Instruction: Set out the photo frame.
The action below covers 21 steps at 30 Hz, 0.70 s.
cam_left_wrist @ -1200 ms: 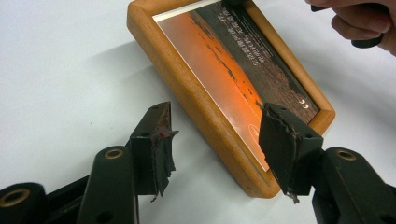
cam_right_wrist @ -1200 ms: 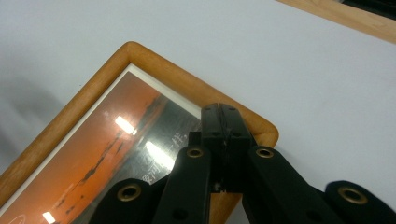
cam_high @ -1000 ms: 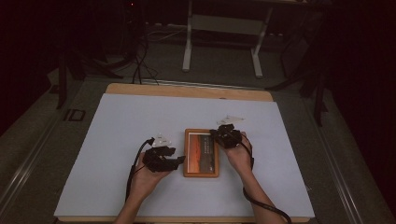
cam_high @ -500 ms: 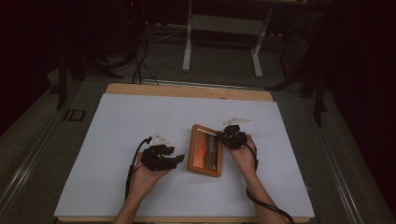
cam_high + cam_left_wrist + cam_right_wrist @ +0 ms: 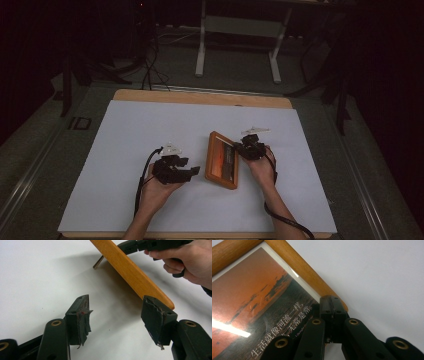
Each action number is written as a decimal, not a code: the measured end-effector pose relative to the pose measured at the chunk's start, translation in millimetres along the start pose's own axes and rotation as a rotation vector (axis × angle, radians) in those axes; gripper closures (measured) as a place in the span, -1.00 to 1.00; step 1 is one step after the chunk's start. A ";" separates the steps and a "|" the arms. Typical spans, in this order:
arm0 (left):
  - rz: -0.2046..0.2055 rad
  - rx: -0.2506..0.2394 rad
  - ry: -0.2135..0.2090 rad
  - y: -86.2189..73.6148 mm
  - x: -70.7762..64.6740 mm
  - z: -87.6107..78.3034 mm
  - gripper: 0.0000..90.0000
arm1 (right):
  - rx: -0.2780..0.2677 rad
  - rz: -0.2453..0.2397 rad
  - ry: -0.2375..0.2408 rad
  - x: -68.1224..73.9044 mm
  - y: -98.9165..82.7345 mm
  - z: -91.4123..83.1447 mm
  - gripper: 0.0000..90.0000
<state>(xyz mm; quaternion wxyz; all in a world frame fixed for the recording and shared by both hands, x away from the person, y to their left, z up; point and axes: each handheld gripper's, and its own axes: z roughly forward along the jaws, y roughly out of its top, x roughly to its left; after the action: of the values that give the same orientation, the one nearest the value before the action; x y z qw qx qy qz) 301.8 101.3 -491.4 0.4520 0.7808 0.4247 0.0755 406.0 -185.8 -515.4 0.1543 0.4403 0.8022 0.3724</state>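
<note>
- Here, in the high view, a wooden picture frame (image 5: 223, 160) is sitting near the middle of the white surface (image 5: 125, 130), tilted so that its right edge is rising off the sheet while its left edge is resting on it.
- The right tool (image 5: 248, 148) is gripping the frame's right edge near the far corner; judging from the tilt, the person is raising that side, perhaps to stand the frame up or turn it over.
- The left tool (image 5: 189, 171) is hovering just beside the frame's left edge, apart from it, probably waiting to steady or take the lower side.
- In the left gripper view, the left tool (image 5: 115, 320) is standing wide open with nothing between its worn pads (image 5: 83, 315); the frame's wooden edge (image 5: 130, 270) is slanting above the surface and casting a shadow beneath it, and a small prop or leg (image 5: 98, 262) is poking out from its underside.
- Farther off there, the person's right hand (image 5: 190, 262) is holding the other tool at the raised edge.
- In the right gripper view, the right tool (image 5: 332, 307) is pinching closed on the frame's wooden rim (image 5: 304, 272), its jaws meeting at the corner of an orange sunset print with white lettering (image 5: 249, 300) under glass.
</note>
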 end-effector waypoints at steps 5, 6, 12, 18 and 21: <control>-0.003 -0.007 -0.010 0.4 -3.3 -0.2 -0.17 | -0.007 0.004 0.003 -0.5 -0.8 0.1 1.00; -0.003 -0.007 -0.010 0.4 -3.3 -0.2 -0.20 | -0.007 0.003 0.003 -0.5 -0.9 0.1 1.00; 0.004 -0.015 -0.035 1.0 -12.0 4.5 -0.33 | -0.012 0.001 -0.004 1.0 -1.8 -0.2 1.00; 0.017 0.000 -0.049 0.3 -19.4 11.3 -0.39 | -0.015 -0.001 -0.003 0.6 -2.2 -0.2 1.00; 0.006 0.000 -0.081 0.3 -22.7 15.1 -0.39 | -0.016 0.000 -0.003 0.5 -2.4 -0.1 1.00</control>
<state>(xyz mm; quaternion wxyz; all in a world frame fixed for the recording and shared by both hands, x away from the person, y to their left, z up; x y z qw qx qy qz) 295.3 74.9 -493.9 0.4684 0.7847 0.4036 0.0451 404.3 -186.2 -517.0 0.1590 0.4395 0.7990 0.3784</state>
